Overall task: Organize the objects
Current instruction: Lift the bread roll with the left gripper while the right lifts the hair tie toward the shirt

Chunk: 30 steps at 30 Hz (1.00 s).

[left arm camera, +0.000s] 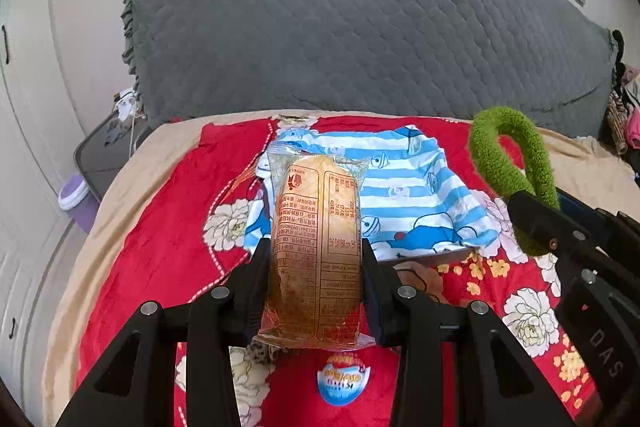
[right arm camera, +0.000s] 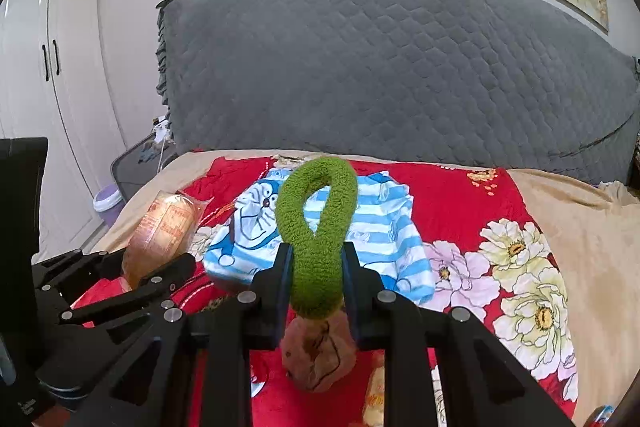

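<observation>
My left gripper [left arm camera: 316, 247] is shut on a wrapped bread loaf [left arm camera: 316, 243] in clear printed film, held lengthwise above the red floral bedspread [left arm camera: 160, 235]. The loaf [right arm camera: 160, 231] and left gripper [right arm camera: 156, 263] also show at the left of the right wrist view. My right gripper [right arm camera: 316, 255] is shut on a fuzzy green fabric loop [right arm camera: 318, 227], which stands up between its fingers; the same loop [left arm camera: 512, 163] rises at the right of the left wrist view. A blue-and-white striped cartoon shirt [left arm camera: 400, 199] lies on the spread beyond both grippers.
A brown plush lump [right arm camera: 320, 355] lies under the right gripper, and a round blue-and-white packet [left arm camera: 344, 379] under the left. A grey quilted headboard [left arm camera: 360, 27] backs the bed. A purple bin [left arm camera: 74, 199] and dark side table [left arm camera: 108, 151] stand at left by white wardrobes [right arm camera: 48, 107].
</observation>
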Each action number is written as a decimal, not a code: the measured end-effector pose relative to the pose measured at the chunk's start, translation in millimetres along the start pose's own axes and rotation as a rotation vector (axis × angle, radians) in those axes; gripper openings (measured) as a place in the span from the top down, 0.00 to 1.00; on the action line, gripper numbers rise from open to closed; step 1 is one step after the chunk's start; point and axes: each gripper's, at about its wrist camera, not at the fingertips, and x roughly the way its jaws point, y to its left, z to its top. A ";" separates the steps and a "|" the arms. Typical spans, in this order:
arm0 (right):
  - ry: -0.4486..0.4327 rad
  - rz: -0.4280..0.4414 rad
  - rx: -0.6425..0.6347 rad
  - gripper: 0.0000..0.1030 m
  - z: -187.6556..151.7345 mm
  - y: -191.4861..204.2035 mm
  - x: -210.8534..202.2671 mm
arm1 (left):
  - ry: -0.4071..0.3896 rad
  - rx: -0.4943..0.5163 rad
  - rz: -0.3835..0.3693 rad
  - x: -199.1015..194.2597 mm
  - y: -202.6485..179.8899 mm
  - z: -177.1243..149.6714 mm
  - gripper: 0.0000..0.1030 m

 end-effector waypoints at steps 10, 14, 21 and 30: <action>-0.009 -0.008 0.021 0.77 18.5 -18.5 19.7 | -0.011 0.007 0.003 19.7 -4.6 19.0 0.59; -0.019 -0.005 0.019 0.77 24.7 -20.1 26.8 | -0.014 0.002 -0.007 28.8 -5.3 28.2 0.59; -0.024 0.010 0.011 0.77 28.6 -19.3 41.7 | -0.045 0.007 -0.006 39.6 -8.3 46.4 0.59; -0.034 0.017 0.006 0.77 33.8 -17.3 62.9 | -0.038 -0.002 0.007 64.7 -0.2 57.4 0.59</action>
